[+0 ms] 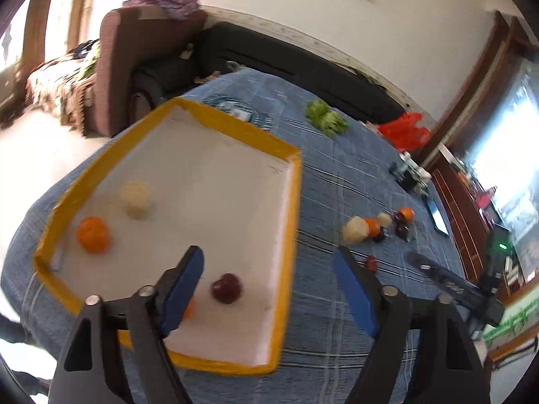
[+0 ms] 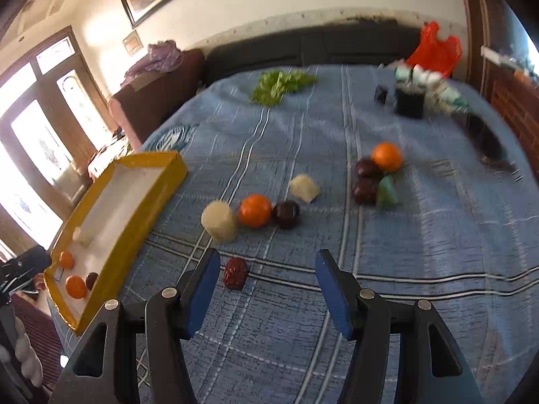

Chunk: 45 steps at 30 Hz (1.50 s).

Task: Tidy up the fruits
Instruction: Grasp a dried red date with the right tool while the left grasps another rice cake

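Note:
A yellow-rimmed white tray (image 1: 293, 202) holds an orange (image 1: 93, 234), a pale fruit (image 1: 136, 199) and a dark plum (image 1: 226, 288). My left gripper (image 1: 269, 252) hangs open above the tray's near right edge, and the plum lies free below it. My right gripper (image 2: 268, 256) is open and empty over the blue cloth. A red berry (image 2: 235, 273) lies beside its left finger. Further out lie a pale fruit (image 2: 219, 221), an orange (image 2: 255, 214), a plum (image 2: 285, 214), a pale cube (image 2: 304, 187) and a cluster of two plums with an orange (image 2: 386, 156).
The blue checked cloth (image 2: 404, 269) covers a rounded surface whose edge drops off at the left by the tray (image 2: 148, 208). Lettuce (image 2: 281, 86), a black box (image 2: 409, 101) and a red bag (image 2: 434, 50) sit at the far side. A phone (image 1: 438, 217) lies at the right.

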Each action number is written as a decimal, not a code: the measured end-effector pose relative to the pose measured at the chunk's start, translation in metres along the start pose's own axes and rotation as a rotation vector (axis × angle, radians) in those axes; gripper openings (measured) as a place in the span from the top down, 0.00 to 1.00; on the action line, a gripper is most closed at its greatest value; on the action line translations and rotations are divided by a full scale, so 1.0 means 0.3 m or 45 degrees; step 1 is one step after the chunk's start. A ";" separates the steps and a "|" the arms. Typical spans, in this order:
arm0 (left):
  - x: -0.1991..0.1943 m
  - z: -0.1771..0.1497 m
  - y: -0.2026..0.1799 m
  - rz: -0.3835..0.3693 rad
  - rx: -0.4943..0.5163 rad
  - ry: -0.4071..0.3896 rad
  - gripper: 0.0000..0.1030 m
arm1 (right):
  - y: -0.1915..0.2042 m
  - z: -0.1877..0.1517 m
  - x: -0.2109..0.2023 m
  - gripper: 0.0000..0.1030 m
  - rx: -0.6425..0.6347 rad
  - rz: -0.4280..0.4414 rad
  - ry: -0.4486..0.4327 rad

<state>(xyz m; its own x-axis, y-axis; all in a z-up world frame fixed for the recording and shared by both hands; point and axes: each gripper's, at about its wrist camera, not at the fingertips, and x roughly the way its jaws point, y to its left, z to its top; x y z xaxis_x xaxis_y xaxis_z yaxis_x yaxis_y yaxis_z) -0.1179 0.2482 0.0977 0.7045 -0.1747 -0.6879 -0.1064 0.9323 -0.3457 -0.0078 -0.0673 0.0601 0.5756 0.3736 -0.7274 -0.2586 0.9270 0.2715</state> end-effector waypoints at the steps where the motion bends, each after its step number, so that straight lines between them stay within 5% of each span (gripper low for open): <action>1: 0.012 0.007 -0.022 -0.001 0.020 0.006 0.34 | 0.011 -0.002 0.034 0.39 -0.009 0.020 0.022; 8: 0.076 0.016 -0.156 -0.003 0.121 0.004 0.38 | 0.055 -0.021 0.139 0.41 -0.090 0.052 0.038; 19: 0.155 -0.004 -0.146 -0.009 0.032 0.057 0.38 | 0.020 -0.040 0.114 0.39 -0.056 0.074 -0.076; 34: 0.283 0.050 -0.218 -0.035 0.103 0.149 0.38 | 0.069 -0.050 0.170 0.39 -0.136 0.041 0.042; 37: 0.346 0.065 -0.246 -0.065 0.099 0.191 0.38 | 0.085 -0.049 0.189 0.47 -0.158 0.034 0.063; 41: 0.431 0.065 -0.288 -0.072 0.128 0.237 0.38 | 0.111 -0.057 0.210 0.76 -0.200 0.017 0.098; 45: 0.512 0.074 -0.326 -0.091 0.152 0.269 0.39 | 0.116 -0.065 0.205 0.78 -0.218 -0.011 0.084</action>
<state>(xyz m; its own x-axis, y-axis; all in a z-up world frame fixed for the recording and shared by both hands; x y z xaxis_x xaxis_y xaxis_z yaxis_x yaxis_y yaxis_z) 0.0161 0.1372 0.0401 0.5435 -0.2920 -0.7870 0.0307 0.9438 -0.3290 0.0034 -0.0125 0.0126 0.5276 0.3579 -0.7704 -0.3853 0.9091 0.1584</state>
